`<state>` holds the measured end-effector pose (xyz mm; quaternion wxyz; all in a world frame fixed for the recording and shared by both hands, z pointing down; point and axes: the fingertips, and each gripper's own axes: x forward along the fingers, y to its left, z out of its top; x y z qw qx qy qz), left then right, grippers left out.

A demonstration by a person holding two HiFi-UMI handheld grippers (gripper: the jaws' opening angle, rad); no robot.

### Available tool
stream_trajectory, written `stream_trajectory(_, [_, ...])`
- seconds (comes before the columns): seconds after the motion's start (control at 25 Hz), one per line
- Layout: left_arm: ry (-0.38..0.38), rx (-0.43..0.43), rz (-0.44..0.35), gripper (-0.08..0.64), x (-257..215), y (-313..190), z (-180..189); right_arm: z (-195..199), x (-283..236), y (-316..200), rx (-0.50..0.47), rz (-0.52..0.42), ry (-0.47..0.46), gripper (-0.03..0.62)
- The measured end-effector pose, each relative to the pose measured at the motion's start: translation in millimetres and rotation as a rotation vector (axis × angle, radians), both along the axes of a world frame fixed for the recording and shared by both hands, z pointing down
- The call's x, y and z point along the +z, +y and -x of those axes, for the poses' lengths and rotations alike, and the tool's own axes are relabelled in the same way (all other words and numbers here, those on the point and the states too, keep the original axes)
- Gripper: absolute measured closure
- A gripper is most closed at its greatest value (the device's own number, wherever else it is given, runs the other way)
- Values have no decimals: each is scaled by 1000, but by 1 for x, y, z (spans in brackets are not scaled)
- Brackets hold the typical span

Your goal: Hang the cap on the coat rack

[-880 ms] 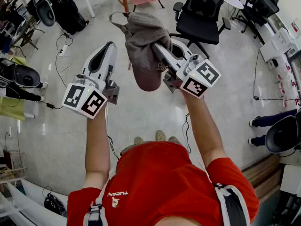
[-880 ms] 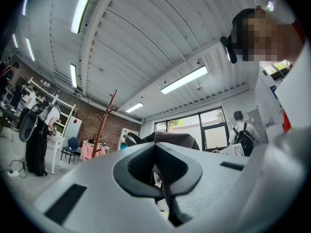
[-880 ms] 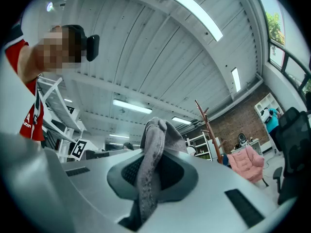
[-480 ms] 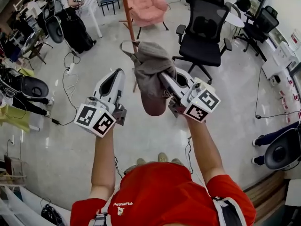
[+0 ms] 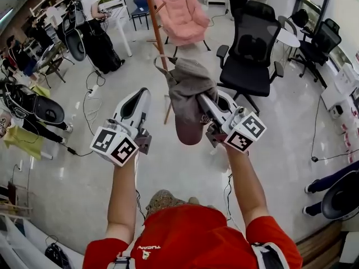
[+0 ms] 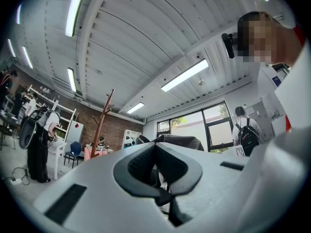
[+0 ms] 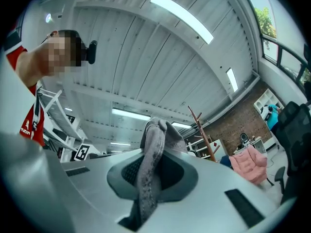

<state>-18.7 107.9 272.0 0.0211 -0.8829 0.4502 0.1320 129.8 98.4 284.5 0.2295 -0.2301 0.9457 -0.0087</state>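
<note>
A grey cap with a maroon brim (image 5: 188,94) hangs from my right gripper (image 5: 199,98), which is shut on its fabric; in the right gripper view the cloth (image 7: 151,164) is pinched between the jaws. My left gripper (image 5: 140,94) is raised beside it, a little to the left, shut and holding nothing (image 6: 155,147). From the left gripper view the cap (image 6: 180,141) shows just past the jaws. The wooden coat rack (image 5: 156,27) stands ahead on the floor, beyond the cap; its pegged top shows in the gripper views (image 6: 103,115) (image 7: 200,127).
A pink armchair (image 5: 185,15) sits behind the rack and a black office chair (image 5: 252,55) to its right. A person in dark clothes (image 5: 95,27), desks and bags stand at the left. Cables (image 5: 90,102) trail over the floor.
Both grippers and the cap have come forward toward the rack. The rack, pink armchair and back of the room have come further into view.
</note>
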Motion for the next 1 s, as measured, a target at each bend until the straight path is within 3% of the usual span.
stream_trajectory(0.28, [-1, -3, -9, 552, -20, -61, 4, -9, -35, -65, -14, -27, -25, 558])
stream_trajectory(0.6, [2, 40, -64, 552, -52, -177, 31, 8, -98, -184, -8, -71, -60, 558])
stream_trajectory(1.0, [-18, 145, -124, 552, -107, -328, 99, 56, -182, -342, 80, -146, -104, 558])
